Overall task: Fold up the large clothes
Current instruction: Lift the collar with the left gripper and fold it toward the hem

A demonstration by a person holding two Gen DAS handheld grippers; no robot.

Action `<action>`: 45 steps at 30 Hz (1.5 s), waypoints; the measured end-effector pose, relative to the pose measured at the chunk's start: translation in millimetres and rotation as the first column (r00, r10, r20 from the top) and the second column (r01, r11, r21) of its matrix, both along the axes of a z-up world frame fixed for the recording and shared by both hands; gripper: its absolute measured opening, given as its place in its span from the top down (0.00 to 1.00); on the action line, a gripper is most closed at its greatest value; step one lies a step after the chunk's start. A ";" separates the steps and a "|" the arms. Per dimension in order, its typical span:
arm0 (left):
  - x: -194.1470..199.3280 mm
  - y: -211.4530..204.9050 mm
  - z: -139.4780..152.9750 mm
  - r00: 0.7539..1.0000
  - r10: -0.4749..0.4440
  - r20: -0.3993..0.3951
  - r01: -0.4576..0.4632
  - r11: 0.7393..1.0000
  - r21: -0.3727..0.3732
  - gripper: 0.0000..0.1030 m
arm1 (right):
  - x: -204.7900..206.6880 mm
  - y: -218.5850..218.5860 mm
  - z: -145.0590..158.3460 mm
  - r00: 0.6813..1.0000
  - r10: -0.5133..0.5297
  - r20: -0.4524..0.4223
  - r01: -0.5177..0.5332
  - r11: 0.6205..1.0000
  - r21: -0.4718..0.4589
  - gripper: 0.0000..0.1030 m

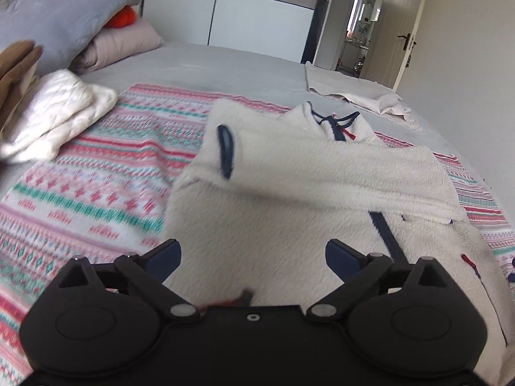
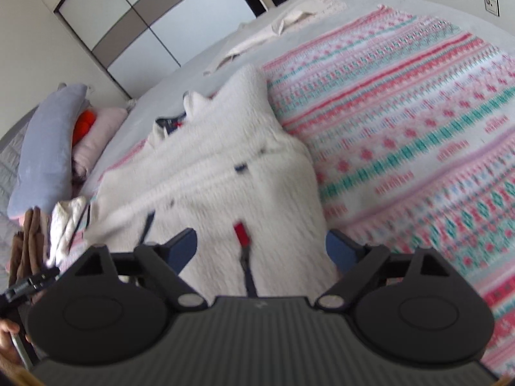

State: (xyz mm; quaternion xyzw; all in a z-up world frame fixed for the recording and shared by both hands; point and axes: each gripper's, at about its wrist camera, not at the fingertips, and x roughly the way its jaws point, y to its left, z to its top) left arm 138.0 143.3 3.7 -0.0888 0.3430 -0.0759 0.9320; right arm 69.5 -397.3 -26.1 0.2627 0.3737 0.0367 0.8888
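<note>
Spread over a grey bed [image 1: 225, 61], a pink-and-teal patterned blanket [image 1: 96, 173], taken here as the landmark. Off its far left corner: a brown folded garment [image 1: 16, 67], a white quilted bundle [image 1: 54, 112] resting partly on the blanket's edge, a blue-grey pillow [image 1: 64, 6] leaning over a pale pink pillow [image 1: 125, 45], an orange item [image 1: 124, 17] wedged between them. On the blanket's middle, a cream fleece jacket [image 1: 289, 186] lying flat, both sleeves folded across the chest, navy-trimmed collar [image 1: 334, 122] toward the far edge, navy zipper [image 1: 384, 234] running toward the near edge. Above the jacket's near hem, left gripper [image 1: 254, 257] with jaws spread wide, nothing clamped, fleece showing between the fingers but untouched by the pads. Likewise right gripper [image 2: 260, 251] over the same hem, jaws wide apart and empty, a red zipper tab [image 2: 242, 233] just ahead. Beyond the blanket's far right corner, a beige cloth [image 1: 354, 93] lying rumpled on the sheet, and past it an open door [image 1: 407, 29].
</note>
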 end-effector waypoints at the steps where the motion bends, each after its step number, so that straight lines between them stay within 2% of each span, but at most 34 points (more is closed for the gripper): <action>1: -5.4 8.0 -2.5 1.000 0.008 -0.009 -0.009 1.000 -0.009 0.06 | -6.4 -2.1 -3.1 1.000 0.007 -0.012 -0.007 1.000 0.003 0.13; 5: -23.6 43.1 -17.8 0.997 0.061 -0.055 -0.063 0.997 -0.048 0.06 | -30.7 -14.9 -27.5 0.997 0.038 -0.074 -0.031 0.996 0.088 0.13; 9: -35.9 71.3 -39.8 0.991 0.055 -0.124 -0.074 0.985 -0.154 0.06 | -54.8 -27.6 -41.0 0.998 0.051 -0.040 -0.042 0.979 0.201 0.13; 12: -45.1 86.4 -62.4 0.979 -0.009 -0.202 -0.055 0.949 -0.310 0.06 | -69.4 -37.4 -48.7 0.997 0.064 -0.035 -0.049 0.946 0.320 0.13; 15: -59.6 88.7 -69.5 0.984 -0.052 -0.173 -0.016 0.929 -0.369 0.08 | -79.0 -43.3 -55.3 0.997 0.065 -0.039 -0.045 0.918 0.395 0.16; 17: -66.6 86.9 -71.3 0.976 -0.106 -0.188 0.019 0.909 -0.417 0.08 | -84.2 -43.8 -58.1 0.998 0.038 -0.052 -0.014 0.912 0.409 0.30; 20: -76.4 80.8 -70.5 0.956 -0.196 -0.216 0.074 0.880 -0.470 0.08 | -88.3 -40.3 -63.8 0.997 0.056 -0.058 -0.024 0.896 0.444 0.40; 23: -86.3 73.9 -73.0 0.932 -0.271 -0.240 0.112 0.847 -0.520 0.08 | -91.8 -31.8 -68.7 0.993 0.102 -0.060 -0.063 0.883 0.465 0.44; 28: -102.6 62.7 -74.3 0.919 -0.325 -0.225 0.164 0.832 -0.530 0.08 | -96.3 -9.2 -68.1 0.984 0.170 -0.053 -0.129 0.887 0.444 0.45; 30: -106.5 60.9 -74.6 0.912 -0.344 -0.222 0.182 0.826 -0.534 0.08 | -97.0 -4.3 -68.9 0.982 0.182 -0.040 -0.144 0.876 0.461 0.46; 32: -108.8 58.6 -74.1 0.908 -0.359 -0.218 0.196 0.821 -0.536 0.09 | -95.4 2.0 -70.7 0.981 0.193 -0.036 -0.155 0.872 0.465 0.53; 35: -112.2 55.2 -74.4 0.905 -0.369 -0.210 0.206 0.814 -0.543 0.23 | -91.7 10.1 -70.3 0.980 0.197 -0.040 -0.160 0.886 0.435 0.69; 37: -112.6 54.9 -75.9 0.904 -0.375 -0.204 0.208 0.805 -0.556 0.41 | -91.0 13.0 -66.8 0.981 0.191 -0.029 -0.162 0.896 0.414 0.76; 39: -111.4 53.5 -76.5 0.907 -0.373 -0.198 0.204 0.798 -0.567 0.53 | -90.4 15.3 -61.1 0.983 0.181 -0.003 -0.165 0.898 0.407 0.80; 43: -108.2 50.9 -65.8 0.930 -0.345 -0.126 0.210 0.782 -0.587 0.64 | -85.3 21.6 -42.7 0.984 0.159 0.075 -0.176 0.903 0.393 0.84; 45: -105.3 48.2 -57.2 0.943 -0.325 -0.065 0.223 0.766 -0.603 0.66 | -81.1 27.0 -29.4 0.981 0.141 0.132 -0.182 0.906 0.383 0.84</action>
